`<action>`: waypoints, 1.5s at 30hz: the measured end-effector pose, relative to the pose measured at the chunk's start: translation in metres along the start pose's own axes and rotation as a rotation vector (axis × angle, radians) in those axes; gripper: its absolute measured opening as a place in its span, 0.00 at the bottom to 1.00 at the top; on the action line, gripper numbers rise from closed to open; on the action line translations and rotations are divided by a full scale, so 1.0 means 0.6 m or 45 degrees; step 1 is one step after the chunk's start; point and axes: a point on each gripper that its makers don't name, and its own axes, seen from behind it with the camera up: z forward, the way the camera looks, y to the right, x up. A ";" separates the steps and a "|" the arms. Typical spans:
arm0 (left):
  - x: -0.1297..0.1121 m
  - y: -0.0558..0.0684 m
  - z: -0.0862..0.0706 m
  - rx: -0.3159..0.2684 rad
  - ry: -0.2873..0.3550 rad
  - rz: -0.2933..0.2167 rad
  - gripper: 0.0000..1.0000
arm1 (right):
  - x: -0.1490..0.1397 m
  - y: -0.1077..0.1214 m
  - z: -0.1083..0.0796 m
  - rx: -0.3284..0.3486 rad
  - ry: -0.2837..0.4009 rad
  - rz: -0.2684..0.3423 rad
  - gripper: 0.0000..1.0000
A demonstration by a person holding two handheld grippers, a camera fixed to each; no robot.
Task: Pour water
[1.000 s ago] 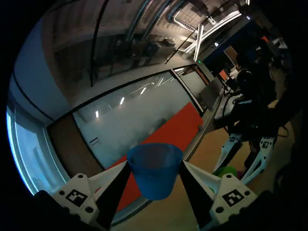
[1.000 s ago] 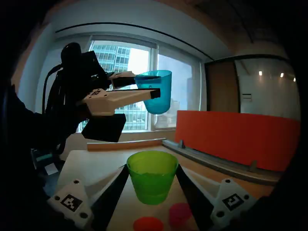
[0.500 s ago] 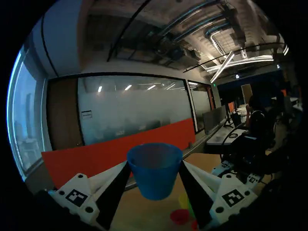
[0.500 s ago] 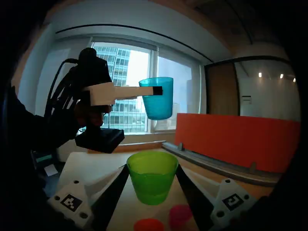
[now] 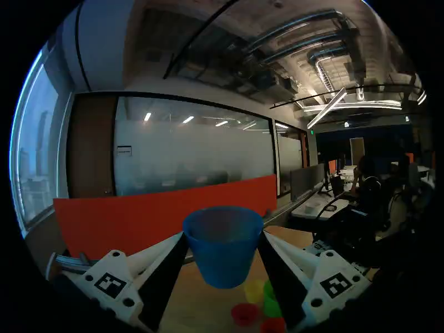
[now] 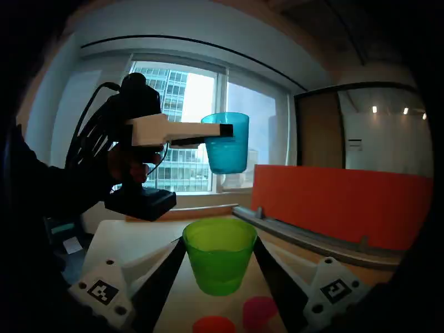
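Left gripper view looks along my left gripper, whose 2 fingers are clenched on the blue cup, 1 finger on each side of its wall just under the rim. The cup sits upright and level, lifted well above the desk, with the orange panel behind it.

In the right gripper view, my right gripper grasps the green cup the same way, both fingers pressed on its sides. That cup is upright too and hangs low over the pale desk, near a red disc and a pink disc lying on it. From here the blue cup is up and to the left of the green one, well apart from it, against the window. No stream runs between the 2 cups.

The green cup is translucent, and a darker band fills roughly its lower half, which I take for water. The blue cup is translucent as well, with a paler rim, and I cannot tell whether anything is left in it.

My judgement is that the pour itself is done or paused, since the blue cup is level and away from the green mouth. If so, what remains is to lower both cups to the desk and let go.
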 end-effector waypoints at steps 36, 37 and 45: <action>-0.001 -0.015 -0.005 0.016 -0.031 0.008 0.85 | 0.001 0.004 -0.001 -0.009 -0.005 -0.005 0.90; -0.001 -0.015 -0.005 0.016 -0.032 0.008 0.85 | 0.002 0.004 -0.001 -0.008 -0.005 -0.004 0.91; -0.010 -0.023 -0.011 0.025 -0.041 0.009 0.84 | 0.003 0.007 -0.005 -0.016 -0.009 -0.011 0.90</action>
